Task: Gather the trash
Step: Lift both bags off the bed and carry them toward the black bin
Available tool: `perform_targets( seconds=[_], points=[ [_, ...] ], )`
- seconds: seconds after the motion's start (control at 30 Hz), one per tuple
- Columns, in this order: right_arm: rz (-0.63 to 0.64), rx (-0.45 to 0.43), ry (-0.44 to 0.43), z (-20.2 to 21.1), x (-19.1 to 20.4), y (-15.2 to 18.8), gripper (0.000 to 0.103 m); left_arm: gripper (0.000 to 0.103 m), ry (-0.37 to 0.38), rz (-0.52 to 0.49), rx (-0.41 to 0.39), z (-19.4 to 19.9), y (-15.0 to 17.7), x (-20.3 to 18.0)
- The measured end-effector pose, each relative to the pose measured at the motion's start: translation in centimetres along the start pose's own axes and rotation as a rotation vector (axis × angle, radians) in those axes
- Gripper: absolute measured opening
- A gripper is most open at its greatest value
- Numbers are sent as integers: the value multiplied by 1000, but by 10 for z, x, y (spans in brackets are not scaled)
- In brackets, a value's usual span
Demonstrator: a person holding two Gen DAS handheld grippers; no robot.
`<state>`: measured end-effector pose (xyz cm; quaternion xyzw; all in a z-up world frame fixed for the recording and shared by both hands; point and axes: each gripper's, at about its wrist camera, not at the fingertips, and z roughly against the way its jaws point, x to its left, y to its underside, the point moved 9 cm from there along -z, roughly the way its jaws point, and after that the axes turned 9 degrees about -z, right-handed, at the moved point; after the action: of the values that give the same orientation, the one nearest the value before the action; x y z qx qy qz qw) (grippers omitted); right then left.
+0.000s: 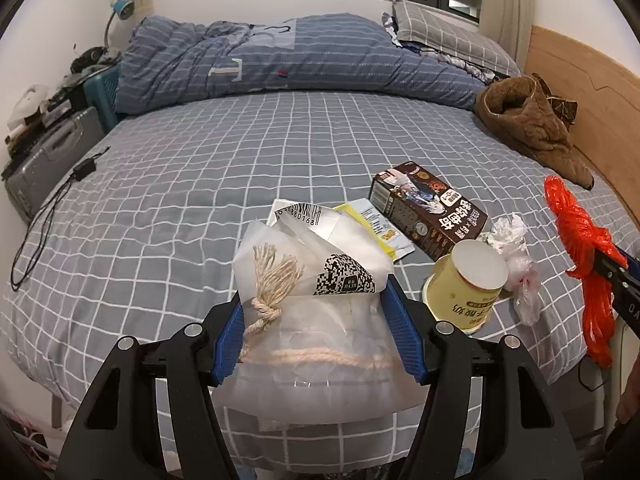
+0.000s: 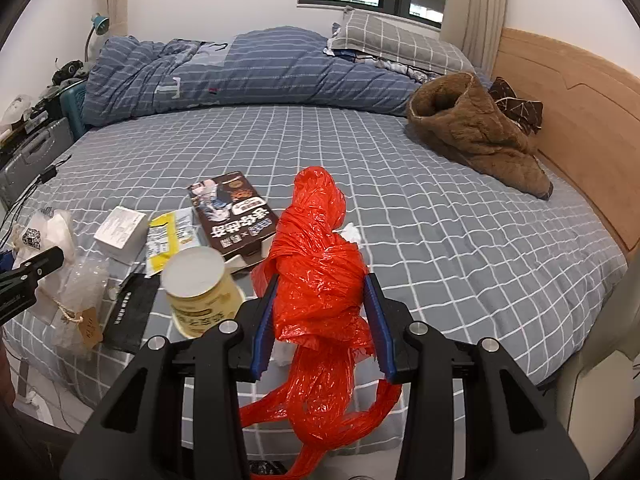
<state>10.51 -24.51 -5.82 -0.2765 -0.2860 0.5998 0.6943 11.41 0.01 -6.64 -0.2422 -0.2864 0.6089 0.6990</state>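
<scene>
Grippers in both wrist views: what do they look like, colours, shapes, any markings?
The left gripper and right gripper look alike: matte black plastic frames forking into two angular arms with triangular cut-outs, round silver bolt heads at the joints, and flat blue ribbed finger pads. White lettering shows on the right gripper's side in the left wrist view, too cropped to read. No cables or sleeves are visible.

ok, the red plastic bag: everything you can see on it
The red plastic bag is thin, glossy, crinkled film, bunched into a twisted wad. The right gripper is shut on its middle, blue pads pressed against both sides. The upper part stands above the jaws; looped handles and loose tails hang below. It is held up over the near edge of the bed, beside the yellow cup. The left view shows it at the right edge.
</scene>
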Motion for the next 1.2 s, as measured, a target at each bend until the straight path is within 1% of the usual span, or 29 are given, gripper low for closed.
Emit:
perform_targets(
  seconds=[0.23,0.63,0.83,0.97,1.1,1.2],
  points=[
    [7,5,-26,10,20,11,39,62,1,15,-7,15,13,14],
    [26,11,-58,33,46,32,39,62,1,29,-1,40,43,21],
    [26,2,-71,55,53,42,39,62,8,49,-9,64,57,21],
    [26,4,-82,75,55,57,39,62,-6,42,-22,79,64,19],
    [41,-5,-93,95,62,69,39,62,-3,42,-18,91,75,13],
    [52,-8,-108,111,69,78,39,62,6,45,1,97,89,8]
  ],
)
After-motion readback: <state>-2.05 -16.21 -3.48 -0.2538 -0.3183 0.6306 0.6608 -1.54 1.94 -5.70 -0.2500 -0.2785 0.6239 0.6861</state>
